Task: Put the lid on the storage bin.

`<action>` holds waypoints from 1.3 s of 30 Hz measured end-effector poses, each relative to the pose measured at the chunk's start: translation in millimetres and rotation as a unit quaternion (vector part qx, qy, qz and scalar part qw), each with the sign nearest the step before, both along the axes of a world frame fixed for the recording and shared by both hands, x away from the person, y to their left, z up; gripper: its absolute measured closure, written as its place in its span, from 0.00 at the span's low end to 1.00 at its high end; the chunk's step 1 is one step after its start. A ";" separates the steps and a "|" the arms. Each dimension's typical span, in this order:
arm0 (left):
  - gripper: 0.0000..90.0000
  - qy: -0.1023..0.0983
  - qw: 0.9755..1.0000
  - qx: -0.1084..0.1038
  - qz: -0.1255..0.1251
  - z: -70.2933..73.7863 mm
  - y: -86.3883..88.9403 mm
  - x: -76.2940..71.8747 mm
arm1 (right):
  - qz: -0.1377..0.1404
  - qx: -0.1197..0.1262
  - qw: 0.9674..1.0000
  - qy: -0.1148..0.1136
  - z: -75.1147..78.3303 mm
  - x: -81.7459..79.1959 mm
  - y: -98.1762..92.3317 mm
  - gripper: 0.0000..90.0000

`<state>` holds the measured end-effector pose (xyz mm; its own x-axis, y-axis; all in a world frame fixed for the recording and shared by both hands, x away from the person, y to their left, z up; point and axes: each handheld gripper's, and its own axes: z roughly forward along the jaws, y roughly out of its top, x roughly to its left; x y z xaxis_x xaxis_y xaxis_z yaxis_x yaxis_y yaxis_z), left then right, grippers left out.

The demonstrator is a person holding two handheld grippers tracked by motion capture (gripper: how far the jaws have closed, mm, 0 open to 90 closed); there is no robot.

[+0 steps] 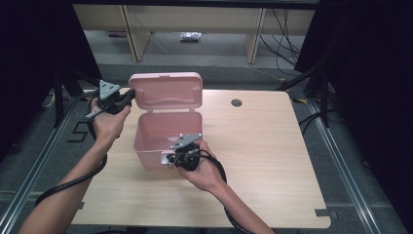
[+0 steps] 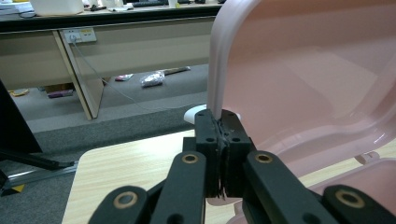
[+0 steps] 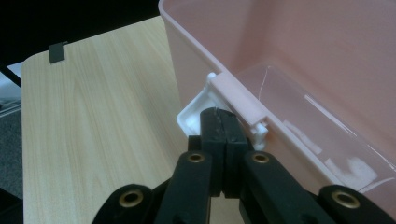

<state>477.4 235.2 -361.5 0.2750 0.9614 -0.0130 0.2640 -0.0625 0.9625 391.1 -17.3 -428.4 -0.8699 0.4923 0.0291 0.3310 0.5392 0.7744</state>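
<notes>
A pink plastic box (image 1: 146, 148) stands open on the left half of the wooden table, its lid (image 1: 165, 90) tipped up and back. My left gripper (image 1: 129, 95) is at the lid's left edge; in the left gripper view the jaws (image 2: 223, 123) are shut on the lid's rim (image 2: 215, 70). My right gripper (image 1: 171, 158) is at the box's front wall. In the right gripper view it (image 3: 223, 122) is shut on the white latch (image 3: 194, 112) that hangs below the box's rim (image 3: 238, 95). The box's inside (image 3: 299, 56) looks empty.
The wooden table (image 1: 263, 146) has a round cable hole (image 1: 236, 103) at the back and a black tape mark (image 1: 319, 212) at its front right edge. Beyond it are desk legs (image 1: 136, 34), floor cables (image 1: 285, 44) and a small bag (image 1: 190, 35).
</notes>
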 end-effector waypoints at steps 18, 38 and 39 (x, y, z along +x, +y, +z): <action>0.98 -0.007 1.000 0.003 -0.002 -2.4 -0.2 -6.5 | -0.005 0.005 1.000 0.002 -0.4 -2.6 0.3 1.00; 0.97 -0.013 1.000 -0.002 -0.002 -5.9 0.4 -12.3 | -0.010 0.004 1.000 -0.014 0.1 -6.0 0.0 1.00; 0.97 -0.013 1.000 -0.002 -0.002 -5.9 0.6 -12.1 | -0.009 0.009 1.000 -0.009 0.5 -6.9 0.1 1.00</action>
